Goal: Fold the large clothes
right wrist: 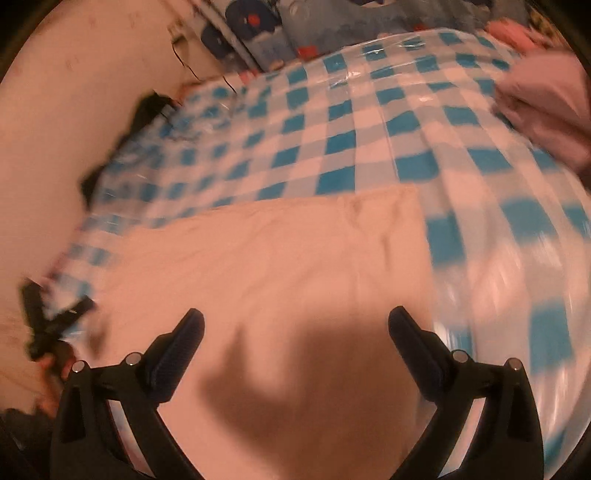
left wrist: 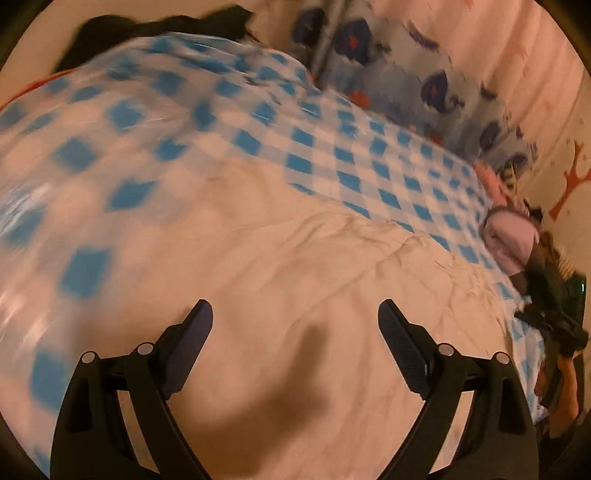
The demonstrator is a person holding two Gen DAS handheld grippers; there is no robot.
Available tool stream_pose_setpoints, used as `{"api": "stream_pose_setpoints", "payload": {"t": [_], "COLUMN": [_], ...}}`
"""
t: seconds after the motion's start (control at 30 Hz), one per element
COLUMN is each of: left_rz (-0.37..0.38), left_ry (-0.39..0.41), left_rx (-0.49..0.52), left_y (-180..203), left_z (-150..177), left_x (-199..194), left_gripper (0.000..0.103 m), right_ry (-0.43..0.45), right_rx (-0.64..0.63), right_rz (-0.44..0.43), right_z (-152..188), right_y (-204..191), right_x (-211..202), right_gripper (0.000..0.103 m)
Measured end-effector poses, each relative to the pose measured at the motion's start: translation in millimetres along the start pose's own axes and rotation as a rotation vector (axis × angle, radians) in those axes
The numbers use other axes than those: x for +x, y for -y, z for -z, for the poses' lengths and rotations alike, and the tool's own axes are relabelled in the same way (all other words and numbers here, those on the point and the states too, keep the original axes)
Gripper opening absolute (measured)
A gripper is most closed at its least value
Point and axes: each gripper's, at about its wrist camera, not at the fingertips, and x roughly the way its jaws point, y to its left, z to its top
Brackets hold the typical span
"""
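Observation:
A large cream cloth (left wrist: 295, 266) lies spread flat on the blue-and-white checked cover (left wrist: 332, 147). It also fills the lower middle of the right wrist view (right wrist: 295, 266), with one squared corner at the upper right. My left gripper (left wrist: 295, 317) is open and empty, just above the cloth. My right gripper (right wrist: 295, 325) is open and empty, above the cloth near its right edge. Each gripper casts a shadow on the cloth. The right gripper shows small at the far right of the left wrist view (left wrist: 554, 325); the left gripper shows at the far left of the right wrist view (right wrist: 48, 317).
The checked cover (right wrist: 369, 129) spreads beyond the cloth. A folded pink garment (right wrist: 546, 110) lies at the right; it also shows in the left wrist view (left wrist: 509, 236). A dark garment (left wrist: 155, 29) lies at the far edge. A patterned curtain (left wrist: 406, 66) hangs behind.

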Motion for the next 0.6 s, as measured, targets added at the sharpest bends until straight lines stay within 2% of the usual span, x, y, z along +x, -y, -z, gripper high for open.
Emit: {"api": "stream_pose_setpoints", "payload": {"t": [0.07, 0.13, 0.2, 0.3, 0.47, 0.6], "left_rz": [0.012, 0.041, 0.093, 0.166, 0.257, 0.26], "left_ry": [0.0, -0.036, -0.07, -0.097, -0.118, -0.148], "left_rx": [-0.104, -0.219, -0.33, -0.445, -0.535, -0.58], "left_y": [-35.2, -66.0, -89.7, -104.0, -103.9, -98.4], "left_z": [22.1, 44.9, 67.2, 87.5, 90.5, 88.5], "left_x": [-26.5, -39.2, -44.3, -38.4, -12.6, 14.2], "left_gripper": [0.087, 0.087, 0.087, 0.087, 0.087, 0.087], "right_ry": [-0.011, -0.036, -0.046, -0.062, -0.107, -0.096], "right_rx": [0.099, 0.212, 0.292, 0.402, 0.45, 0.495], "right_rz": [-0.088, -0.157, -0.188, -0.276, -0.36, -0.375], "right_z": [25.4, 53.3, 76.1, 101.5, 119.2, 118.4], "right_y": [17.9, 39.4, 55.2, 73.1, 62.5, 58.9], "right_x": [-27.5, -43.4, -52.8, -51.1, -30.7, -18.5], "right_gripper": [0.096, 0.096, 0.096, 0.096, 0.096, 0.096]}}
